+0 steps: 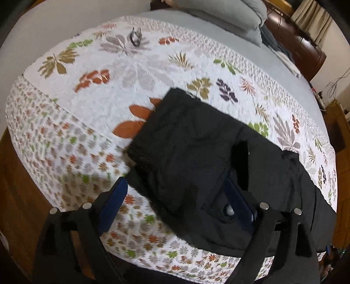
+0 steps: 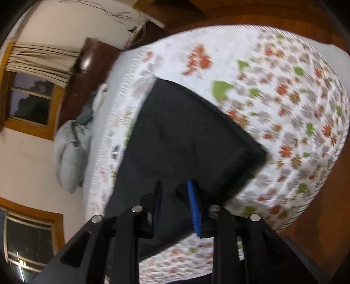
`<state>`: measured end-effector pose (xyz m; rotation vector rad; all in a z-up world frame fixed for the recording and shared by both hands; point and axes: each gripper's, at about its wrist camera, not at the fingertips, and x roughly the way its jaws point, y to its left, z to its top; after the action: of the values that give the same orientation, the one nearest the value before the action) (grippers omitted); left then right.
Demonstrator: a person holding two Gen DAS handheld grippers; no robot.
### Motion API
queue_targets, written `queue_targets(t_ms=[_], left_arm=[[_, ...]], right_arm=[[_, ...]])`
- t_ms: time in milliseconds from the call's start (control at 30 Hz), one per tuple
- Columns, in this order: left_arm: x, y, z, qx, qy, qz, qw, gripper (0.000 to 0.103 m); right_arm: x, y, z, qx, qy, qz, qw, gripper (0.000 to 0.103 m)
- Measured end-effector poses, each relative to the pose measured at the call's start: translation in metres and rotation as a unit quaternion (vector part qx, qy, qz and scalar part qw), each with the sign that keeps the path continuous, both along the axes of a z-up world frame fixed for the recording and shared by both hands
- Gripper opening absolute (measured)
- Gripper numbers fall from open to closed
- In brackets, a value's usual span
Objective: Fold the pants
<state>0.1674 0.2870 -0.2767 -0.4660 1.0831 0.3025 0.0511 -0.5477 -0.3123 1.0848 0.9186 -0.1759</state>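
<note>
Black pants point(image 1: 196, 157) lie on a floral quilt point(image 1: 91, 104) near the bed's near edge, folded into a broad slab with a button near the waistband. My left gripper point(image 1: 179, 194) is open wide; its right finger rests over the pants' waist, its left finger over the quilt. In the right wrist view the pants point(image 2: 179, 131) stretch away from me. My right gripper point(image 2: 175, 203) is partly closed with a fold of the pants' cloth between its blue pads point(image 2: 193, 209); the view is blurred.
The bed has a grey sheet and grey pillows point(image 1: 229, 17) at its far end. A small dark object point(image 1: 135, 36) lies on the quilt far back. A wooden headboard point(image 1: 301, 43), wooden floor point(image 2: 317, 229) and windows point(image 2: 32, 100) surround the bed.
</note>
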Motion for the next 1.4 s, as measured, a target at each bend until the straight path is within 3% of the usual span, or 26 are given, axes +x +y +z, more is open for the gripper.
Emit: queue_targets(t_ms=[67,200,267,333,367,567,767,933,1400], left_arm=[[0.002,-0.005,-0.007,-0.003,0.004,-0.006,1.0000,0.090],[0.004,-0.016,-0.020,-0.002,0.017,-0.025,0.9995,0.090],[0.002,-0.019,-0.021,0.000,0.013,-0.023,0.9996,0.090],[-0.003,-0.019,-0.022,0.000,0.003,-0.017,0.9998,0.091],[-0.005,-0.020,-0.022,0.001,-0.001,-0.012,0.9999,0.091],[-0.016,-0.019,-0.031,-0.016,-0.004,0.022,0.9996,0.091],[-0.020,-0.024,-0.027,-0.008,-0.018,0.025,0.9995,0.091],[-0.022,-0.023,-0.028,-0.012,-0.017,0.035,0.9992,0.091],[-0.021,-0.022,-0.030,-0.018,-0.013,0.035,0.9991,0.091]], right_arm=[[-0.004,-0.006,-0.006,-0.011,0.017,-0.004,1.000,0.000],[-0.014,-0.016,-0.003,-0.004,0.007,-0.005,1.000,0.004],[-0.025,-0.026,0.011,-0.005,-0.021,-0.020,1.000,0.021],[-0.041,-0.039,0.021,-0.006,-0.036,-0.051,0.998,0.063],[-0.048,-0.044,0.023,-0.006,-0.040,-0.061,0.997,0.067],[-0.066,-0.053,0.000,0.060,-0.074,-0.076,0.993,0.071],[-0.057,-0.048,-0.026,0.093,-0.073,-0.080,0.990,0.072],[-0.051,-0.046,-0.039,0.101,-0.083,-0.083,0.988,0.077],[-0.018,-0.036,-0.044,0.114,-0.123,-0.057,0.984,0.078]])
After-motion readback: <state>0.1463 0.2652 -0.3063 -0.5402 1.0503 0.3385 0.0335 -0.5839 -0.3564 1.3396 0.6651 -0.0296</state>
